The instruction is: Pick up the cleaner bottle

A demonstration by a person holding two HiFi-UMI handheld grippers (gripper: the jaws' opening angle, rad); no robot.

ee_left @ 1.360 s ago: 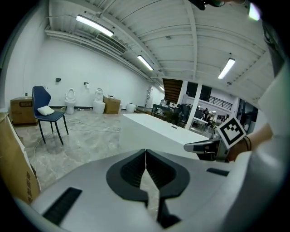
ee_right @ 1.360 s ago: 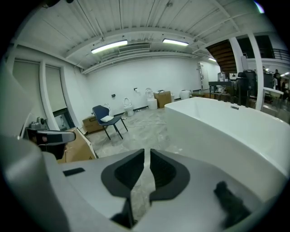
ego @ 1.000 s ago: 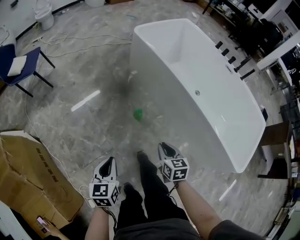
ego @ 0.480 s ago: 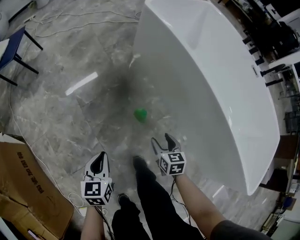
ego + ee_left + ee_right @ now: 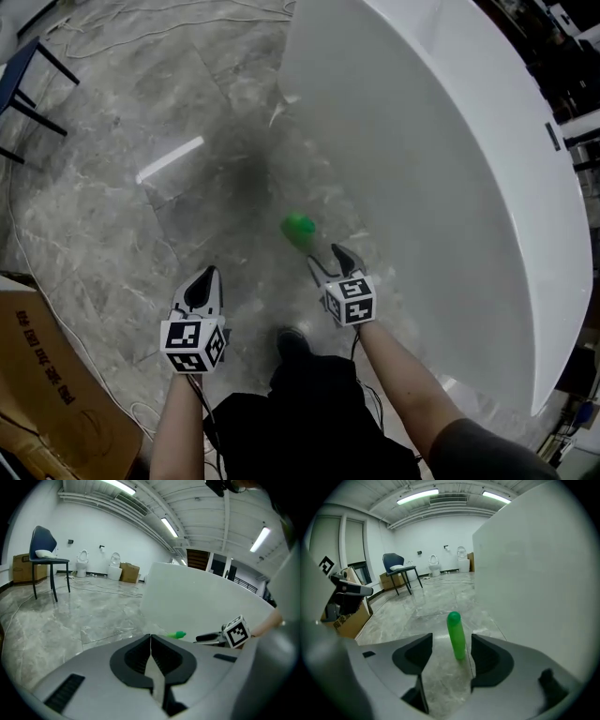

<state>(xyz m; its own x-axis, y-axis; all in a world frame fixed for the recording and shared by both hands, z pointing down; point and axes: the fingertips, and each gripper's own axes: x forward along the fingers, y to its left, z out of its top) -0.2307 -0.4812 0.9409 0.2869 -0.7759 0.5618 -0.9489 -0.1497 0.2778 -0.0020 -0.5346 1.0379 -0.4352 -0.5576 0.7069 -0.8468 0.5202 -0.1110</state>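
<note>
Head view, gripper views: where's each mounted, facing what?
Head view: on the head, steeply down at floor, bottle, tub; shows forearms, legs, left tool, right tool.
Left gripper view: on left tool, past its shut jaws across floor to chair; shows right tool.
Right gripper view: on right tool, through opening jaws, nothing between them, at bottle; shows left tool.
Shared: bottle, tub in all three.

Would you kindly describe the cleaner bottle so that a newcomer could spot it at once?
Find the large white bathtub on the grey marble floor. Near the foot of its outer wall a slim cleaner bottle stands upright on the floor. It is the only bright green thing there, with a rounded top.
</note>
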